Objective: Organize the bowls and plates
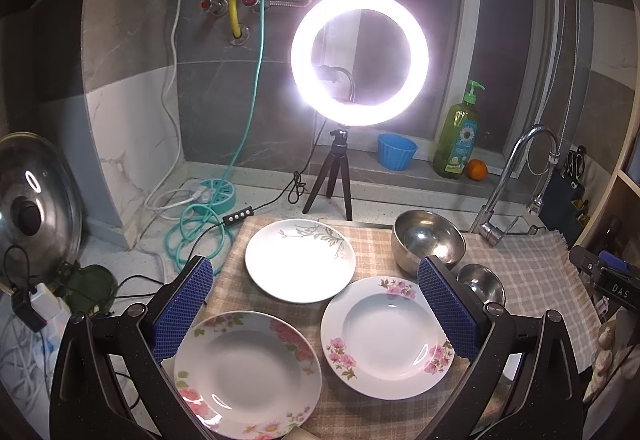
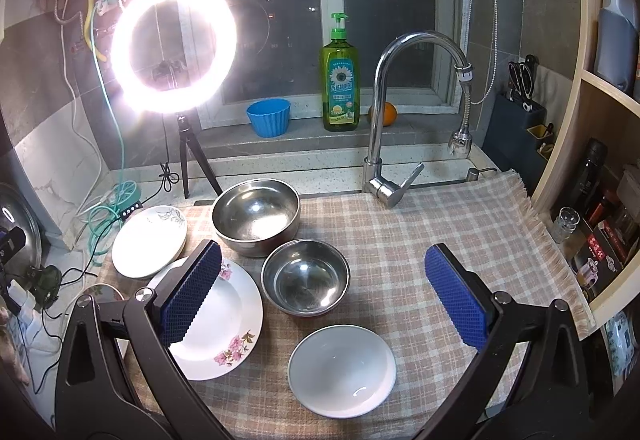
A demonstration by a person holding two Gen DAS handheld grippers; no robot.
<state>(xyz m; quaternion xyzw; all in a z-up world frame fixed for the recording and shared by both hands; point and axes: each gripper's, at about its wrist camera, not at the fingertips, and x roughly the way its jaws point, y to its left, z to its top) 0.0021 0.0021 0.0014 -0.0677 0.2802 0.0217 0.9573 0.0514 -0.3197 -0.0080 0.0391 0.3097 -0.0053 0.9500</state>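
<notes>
grippers both hover spread wide, gripping nothing: your left gripper (image 1: 316, 304) over the plates (image 1: 386, 336), your right gripper (image 2: 324, 292) over the bowls (image 2: 306, 278).

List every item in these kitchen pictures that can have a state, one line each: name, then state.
left gripper: open, holding nothing
right gripper: open, holding nothing
ring light: switched on
large steel bowl: upright, looks empty
small steel bowl: upright, looks empty
white bowl: upright, empty
pink-flowered plates: lying flat, unstacked
faucet: no water running
soap bottle: upright
</notes>
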